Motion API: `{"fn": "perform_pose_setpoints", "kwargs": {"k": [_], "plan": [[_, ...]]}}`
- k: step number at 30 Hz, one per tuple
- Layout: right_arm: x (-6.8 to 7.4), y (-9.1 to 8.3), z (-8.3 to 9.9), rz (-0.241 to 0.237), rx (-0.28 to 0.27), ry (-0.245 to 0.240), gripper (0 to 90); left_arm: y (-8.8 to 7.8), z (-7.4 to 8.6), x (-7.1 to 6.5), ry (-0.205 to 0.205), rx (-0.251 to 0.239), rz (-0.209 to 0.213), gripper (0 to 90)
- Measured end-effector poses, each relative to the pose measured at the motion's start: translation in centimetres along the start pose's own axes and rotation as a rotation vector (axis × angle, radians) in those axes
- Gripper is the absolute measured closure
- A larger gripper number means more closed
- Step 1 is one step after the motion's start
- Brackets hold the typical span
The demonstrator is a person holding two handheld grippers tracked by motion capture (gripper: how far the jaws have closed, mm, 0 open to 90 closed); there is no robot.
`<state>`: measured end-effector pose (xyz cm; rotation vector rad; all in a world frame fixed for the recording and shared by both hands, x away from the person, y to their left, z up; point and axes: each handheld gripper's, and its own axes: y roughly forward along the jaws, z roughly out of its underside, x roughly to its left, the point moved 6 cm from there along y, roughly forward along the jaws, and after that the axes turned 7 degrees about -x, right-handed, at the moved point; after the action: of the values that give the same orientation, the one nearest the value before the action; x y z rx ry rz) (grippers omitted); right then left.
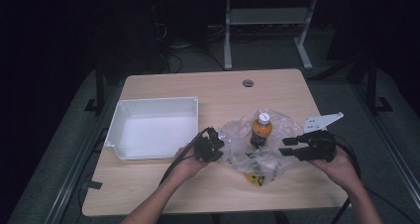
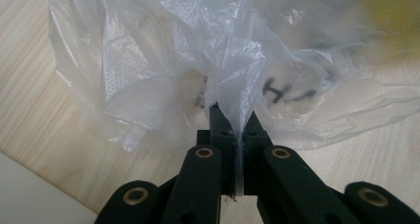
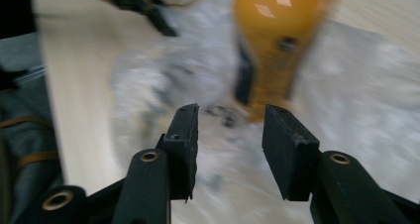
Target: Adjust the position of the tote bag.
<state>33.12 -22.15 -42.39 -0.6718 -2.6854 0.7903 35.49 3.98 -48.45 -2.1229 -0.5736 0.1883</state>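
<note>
A crumpled clear plastic bag (image 1: 247, 144) lies on the wooden table, with an orange drink bottle (image 1: 261, 129) with a white cap standing upright in it. My left gripper (image 1: 216, 145) is shut on a fold of the bag's left edge; in the left gripper view the plastic bag (image 2: 208, 60) runs down between the jaws of my left gripper (image 2: 237, 122). My right gripper (image 1: 287, 151) hovers at the bag's right side, jaws apart with nothing between them. In the blurred right gripper view my right gripper (image 3: 230, 117) points toward the orange bottle (image 3: 275, 40).
A white rectangular tray (image 1: 153, 127) sits on the table to the left of my left hand. Small yellow and dark items (image 1: 255, 177) lie under the bag near the front. A round cable hole (image 1: 247, 83) marks the table's far side.
</note>
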Motion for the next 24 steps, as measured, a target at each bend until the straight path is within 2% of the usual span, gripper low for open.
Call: {"fn": "perform_pose_setpoints", "kwargs": {"k": [3, 6, 10, 14, 19, 24], "plan": [[1.4, 0.7, -0.2, -0.058, 0.0, -0.022, 53.1, -0.1, 0.0, 0.1, -0.003, -0.001, 0.0, 88.7], [2.2, 1.6, -0.2, -0.089, 0.015, -0.034, 50.4, -0.2, 0.0, 0.2, -0.003, -0.003, -0.001, 88.6], [2.4, 2.9, 0.4, -0.094, 0.057, -0.042, 50.1, -0.3, 0.1, 0.2, 0.001, 0.002, -0.003, 88.6], [2.5, 4.2, 1.4, -0.102, 0.102, -0.038, 61.8, -0.3, 0.1, 0.2, 0.001, 0.001, -0.006, 88.6], [2.5, 5.6, 2.8, -0.114, 0.16, -0.036, 87.8, -0.1, 0.2, 0.3, -0.002, 0.01, -0.008, 88.6], [2.3, 6.1, 4.2, -0.107, 0.215, -0.035, 89.8, 0.0, 0.2, 0.5, -0.006, 0.017, -0.01, 88.7]]}}
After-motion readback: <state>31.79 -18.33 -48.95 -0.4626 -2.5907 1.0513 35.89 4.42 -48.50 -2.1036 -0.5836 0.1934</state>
